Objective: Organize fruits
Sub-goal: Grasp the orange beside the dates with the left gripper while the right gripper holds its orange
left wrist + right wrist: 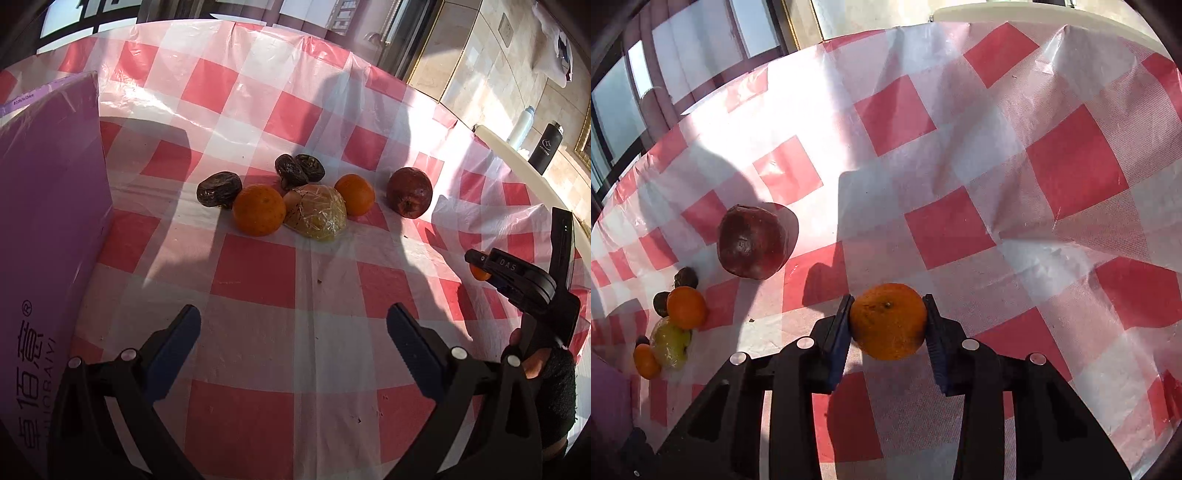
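The right gripper (pixel 888 325) pinches a small orange (pixel 888 321) between its 2 blue-padded fingers (pixel 839 332), one pad against each side of the fruit, held above the red-and-white checked cloth covering the surface (pixel 960 184). In the left wrist view the same gripper (pixel 480 264) appears at the right edge, a sliver of that orange (pixel 479 274) showing beneath its black tip.

The left gripper (pixel 293 332) has its fingers (pixel 177 343) spread wide with nothing between them, pointed toward the remaining fruit.

That fruit lies clustered mid-surface: an orange (pixel 259 209) touching a plastic-wrapped yellowish fruit (pixel 317 218), a 2nd orange (pixel 354 194) just beside the wrapped one on its other side, and 3 dark wrinkled fruits — 1 (pixel 218 189) to the left, 2 (pixel 299 170) pressed together behind. A dark red pomegranate (pixel 409 192) sits slightly apart to the right of the cluster.

A purple box (pixel 48 221) with printed characters stands at the left edge. Beyond the surface, a white bottle (pixel 521 127) and a black bottle (pixel 546 147) stand side by side.
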### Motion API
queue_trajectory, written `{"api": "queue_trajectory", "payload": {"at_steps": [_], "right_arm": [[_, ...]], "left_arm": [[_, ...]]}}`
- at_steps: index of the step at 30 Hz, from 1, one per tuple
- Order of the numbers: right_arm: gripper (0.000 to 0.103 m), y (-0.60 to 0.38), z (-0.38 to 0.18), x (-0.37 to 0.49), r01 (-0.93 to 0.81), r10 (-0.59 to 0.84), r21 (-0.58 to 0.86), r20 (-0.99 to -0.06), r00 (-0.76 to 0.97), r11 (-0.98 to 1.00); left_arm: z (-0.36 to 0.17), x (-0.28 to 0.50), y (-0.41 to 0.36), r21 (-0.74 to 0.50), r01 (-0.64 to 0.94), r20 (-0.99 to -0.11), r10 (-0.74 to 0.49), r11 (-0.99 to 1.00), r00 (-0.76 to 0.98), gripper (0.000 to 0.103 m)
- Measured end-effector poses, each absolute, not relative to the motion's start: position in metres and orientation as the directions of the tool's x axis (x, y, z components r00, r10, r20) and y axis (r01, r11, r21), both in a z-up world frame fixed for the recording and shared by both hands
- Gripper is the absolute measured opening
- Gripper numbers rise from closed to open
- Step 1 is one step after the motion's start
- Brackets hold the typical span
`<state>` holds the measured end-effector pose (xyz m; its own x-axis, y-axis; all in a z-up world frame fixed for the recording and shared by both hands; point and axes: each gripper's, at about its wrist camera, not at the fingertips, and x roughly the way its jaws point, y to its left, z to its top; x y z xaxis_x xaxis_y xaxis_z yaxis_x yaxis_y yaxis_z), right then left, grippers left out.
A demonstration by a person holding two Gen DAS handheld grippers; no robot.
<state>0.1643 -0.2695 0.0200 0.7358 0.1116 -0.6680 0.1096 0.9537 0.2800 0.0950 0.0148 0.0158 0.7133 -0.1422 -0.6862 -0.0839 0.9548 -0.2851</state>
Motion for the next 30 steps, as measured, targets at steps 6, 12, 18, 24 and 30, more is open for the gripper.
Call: {"api": "queue_trajectory", "payload": {"at_steps": [6,12,18,24,30], "right_arm": [[0.037,-0.276,0.011,0.168,0.08,0.244,0.442,-0.627,0.74,0.893],[0.037,-0.27,0.011,0.183,0.063,0.268,0.455,-0.624,0.734,0.888],[0.038,-0.267,0.013,0.178,0.059,0.27,0.454,-0.624,0.734,0.889],[0.038,-0.266,0.012,0.179,0.057,0.272,0.452,-0.628,0.729,0.89],[0.038,-0.266,0.012,0.179,0.049,0.281,0.456,-0.625,0.729,0.888]], "left_arm": [[0.014,0.094,0.027,-0.364,-0.086,-0.675,-0.2,0.927,0.71,0.101],[0.013,0.105,0.035,-0.33,-0.194,-0.712,-0.109,0.924,0.694,0.1],[0.012,0.153,0.025,-0.147,-0.217,-0.758,0.031,0.965,0.652,0.078],[0.011,0.188,0.025,-0.08,-0.204,-0.763,0.071,0.976,0.642,0.05],[0.012,0.164,0.029,-0.137,-0.177,-0.753,0.013,0.975,0.657,0.041]]}}
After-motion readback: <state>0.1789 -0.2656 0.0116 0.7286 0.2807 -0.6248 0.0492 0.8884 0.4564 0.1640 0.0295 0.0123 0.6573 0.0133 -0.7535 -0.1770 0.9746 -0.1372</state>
